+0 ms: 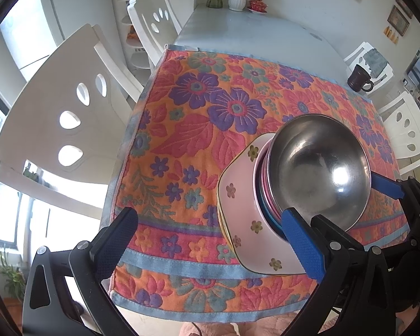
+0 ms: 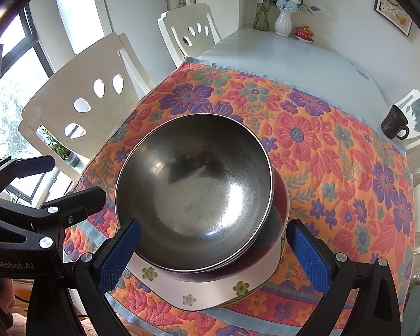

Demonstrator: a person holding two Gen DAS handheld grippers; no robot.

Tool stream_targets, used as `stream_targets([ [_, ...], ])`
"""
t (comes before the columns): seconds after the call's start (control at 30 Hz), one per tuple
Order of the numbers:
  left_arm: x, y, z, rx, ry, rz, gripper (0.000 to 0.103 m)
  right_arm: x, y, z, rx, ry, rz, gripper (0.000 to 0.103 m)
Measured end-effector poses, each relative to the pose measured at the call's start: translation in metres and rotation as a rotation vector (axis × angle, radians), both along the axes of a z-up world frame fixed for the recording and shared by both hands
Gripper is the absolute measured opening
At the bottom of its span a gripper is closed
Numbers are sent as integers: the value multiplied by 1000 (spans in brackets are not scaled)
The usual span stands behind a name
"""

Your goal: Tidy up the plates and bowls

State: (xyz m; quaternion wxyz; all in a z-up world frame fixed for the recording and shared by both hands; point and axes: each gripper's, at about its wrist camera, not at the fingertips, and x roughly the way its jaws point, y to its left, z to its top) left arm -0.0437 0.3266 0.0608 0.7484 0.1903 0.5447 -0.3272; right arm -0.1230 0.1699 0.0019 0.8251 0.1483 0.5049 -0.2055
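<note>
A steel bowl (image 2: 193,193) tops a stack of nested bowls on pink square plates with small flowers (image 2: 210,288), near the front edge of the floral cloth. My right gripper (image 2: 214,247) is open, its blue fingers (image 2: 117,254) on either side of the stack, apart from it. The stack also shows in the left wrist view: the steel bowl (image 1: 319,168) and the pink plates (image 1: 243,218). My left gripper (image 1: 212,240) is open and empty, left of the stack. The right gripper's blue fingers (image 1: 302,243) straddle the bowls there.
The floral cloth (image 1: 198,128) covers the near half of a white table (image 1: 238,30). A dark mug (image 2: 396,124) stands at the right edge. A white vase (image 2: 282,22), a glass vase and a red lidded cup stand at the back. White chairs (image 1: 61,117) surround the table.
</note>
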Motion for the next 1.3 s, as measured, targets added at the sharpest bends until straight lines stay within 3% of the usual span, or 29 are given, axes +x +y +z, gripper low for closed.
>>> stream_targets([
  [0.8,0,-1,-2,-5,21,77,102,1,-4,1,-2,-9,97,103],
  [1.3,-7,-1,5,4,-9,116,102,1,-6,4,3,-27,151,103],
])
